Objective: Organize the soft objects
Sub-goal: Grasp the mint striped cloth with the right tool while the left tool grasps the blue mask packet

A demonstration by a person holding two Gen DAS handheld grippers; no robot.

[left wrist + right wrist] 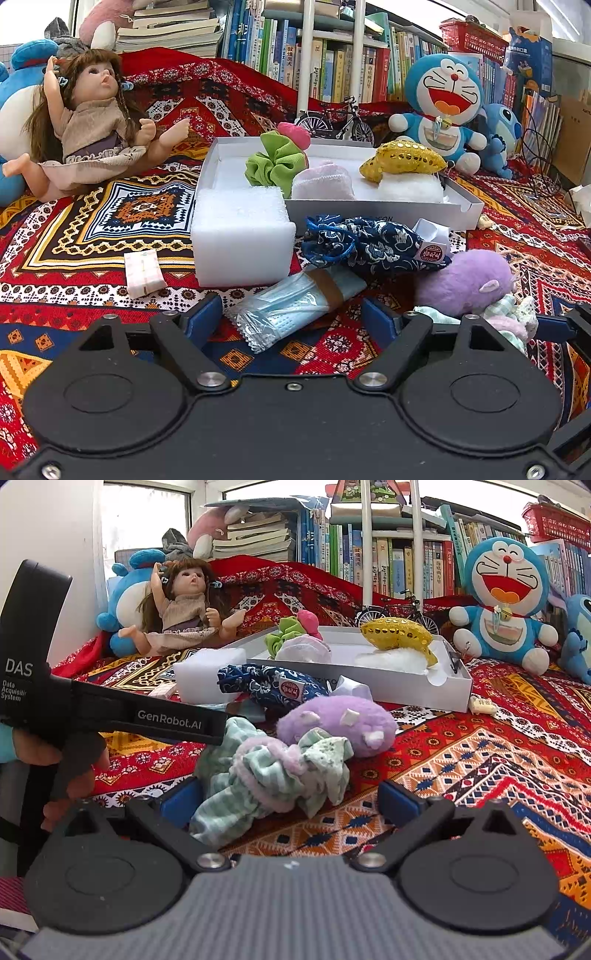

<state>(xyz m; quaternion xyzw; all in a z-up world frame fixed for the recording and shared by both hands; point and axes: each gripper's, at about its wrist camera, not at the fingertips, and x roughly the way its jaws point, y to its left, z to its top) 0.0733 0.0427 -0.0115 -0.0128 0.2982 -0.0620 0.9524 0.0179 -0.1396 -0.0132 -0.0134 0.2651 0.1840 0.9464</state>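
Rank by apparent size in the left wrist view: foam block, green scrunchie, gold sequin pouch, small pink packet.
1. foam block
2-3. gold sequin pouch and green scrunchie: too alike to rank
4. small pink packet, despite being nearer

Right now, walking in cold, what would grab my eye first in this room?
Probably the big grinning blue cat plush propped against the bookshelf at the back right, and the long-haired doll sprawled on the patterned red cloth at the left. Between them a white box holds a green scrunchie and a sequinned gold pouch.
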